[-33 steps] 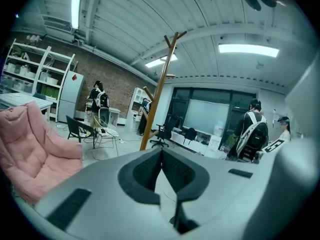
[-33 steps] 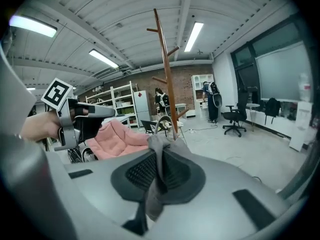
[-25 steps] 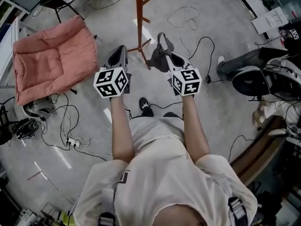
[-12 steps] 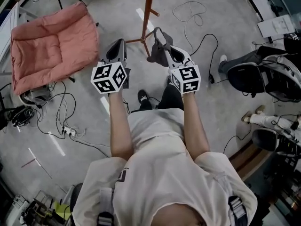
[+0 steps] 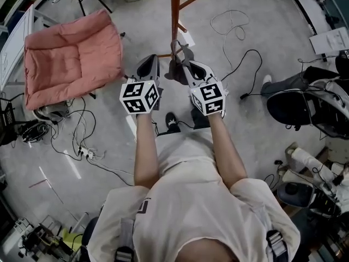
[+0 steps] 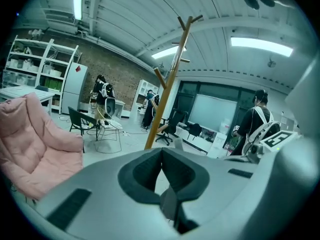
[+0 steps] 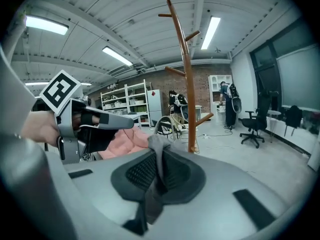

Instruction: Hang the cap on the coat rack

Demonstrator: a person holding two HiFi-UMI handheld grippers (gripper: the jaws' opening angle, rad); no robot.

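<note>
A grey cap (image 5: 175, 67) hangs bunched from my right gripper (image 5: 184, 65), which is shut on its fabric. In the right gripper view the cloth (image 7: 156, 176) is pinched between the dark pads. The coat rack (image 5: 175, 12) is an orange-brown wooden pole with short angled pegs. It stands just beyond both grippers and rises tall ahead in the left gripper view (image 6: 170, 89) and the right gripper view (image 7: 187, 91). My left gripper (image 5: 149, 67) sits beside the right one, left of the pole, shut with nothing in it.
A pink padded chair (image 5: 72, 56) sits to the left of the rack. Cables (image 5: 76, 141) trail over the grey floor. A black chair (image 5: 297, 105) and gear stand at the right. People (image 6: 102, 96) and shelves stand further back in the room.
Both grippers and the cap have come closer to the coat rack's pole. The cap now hangs right beside it. Neither grip has changed.
</note>
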